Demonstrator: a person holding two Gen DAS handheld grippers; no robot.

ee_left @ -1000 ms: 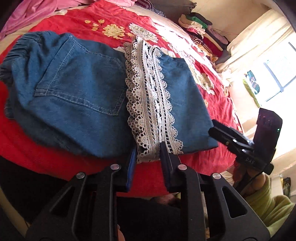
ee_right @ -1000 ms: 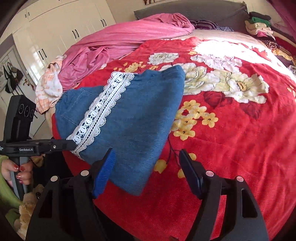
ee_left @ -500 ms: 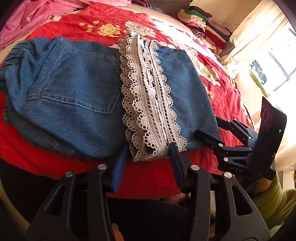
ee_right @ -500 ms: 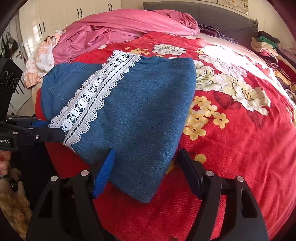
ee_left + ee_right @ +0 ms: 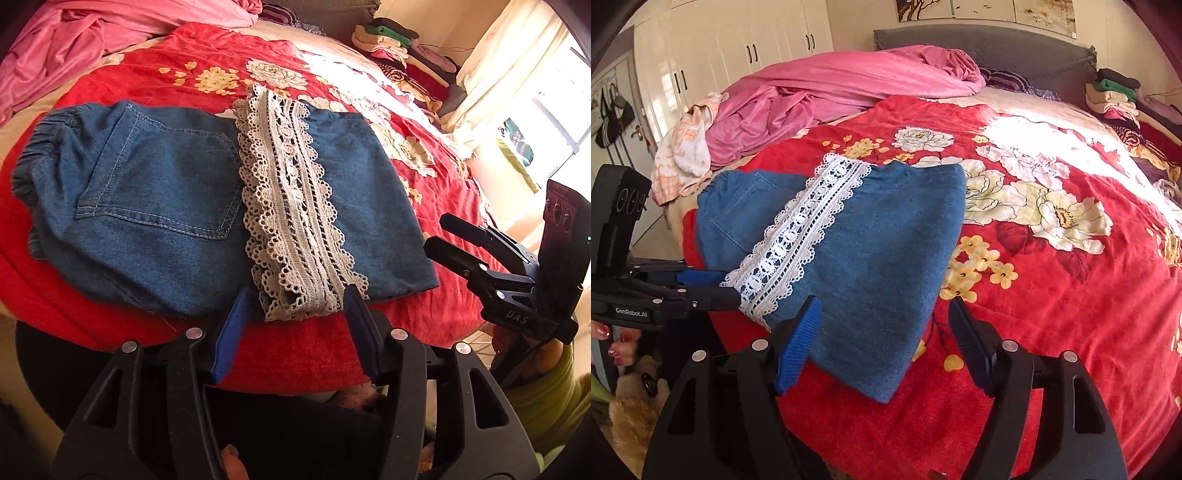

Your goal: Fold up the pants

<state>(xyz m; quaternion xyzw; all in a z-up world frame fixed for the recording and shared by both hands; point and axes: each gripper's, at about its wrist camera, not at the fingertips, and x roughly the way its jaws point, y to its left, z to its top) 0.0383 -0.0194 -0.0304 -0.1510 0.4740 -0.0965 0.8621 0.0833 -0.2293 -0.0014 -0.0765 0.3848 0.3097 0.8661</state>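
Fold laid — my left gripper (image 5: 295,325) jaws are opening off the blue denim lace-trimmed pants (image 5: 207,206); right gripper (image 5: 882,339) released, holding nothing. Next: smooth or fold again, I'd say.

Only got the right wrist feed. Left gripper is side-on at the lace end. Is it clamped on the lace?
Observer: No. In the left wrist view the left gripper has its jaws opening; the end of the lace strip lies between the pads, not pinched.
Operator: Waistband? Mostly hidden behind the fold for me.
Observer: The elastic waistband is bunched at the far left end of the pants, resting on the red blanket.
Operator: Which face is up there?
Observer: The back pocket faces up, lying flat just left of the lace.
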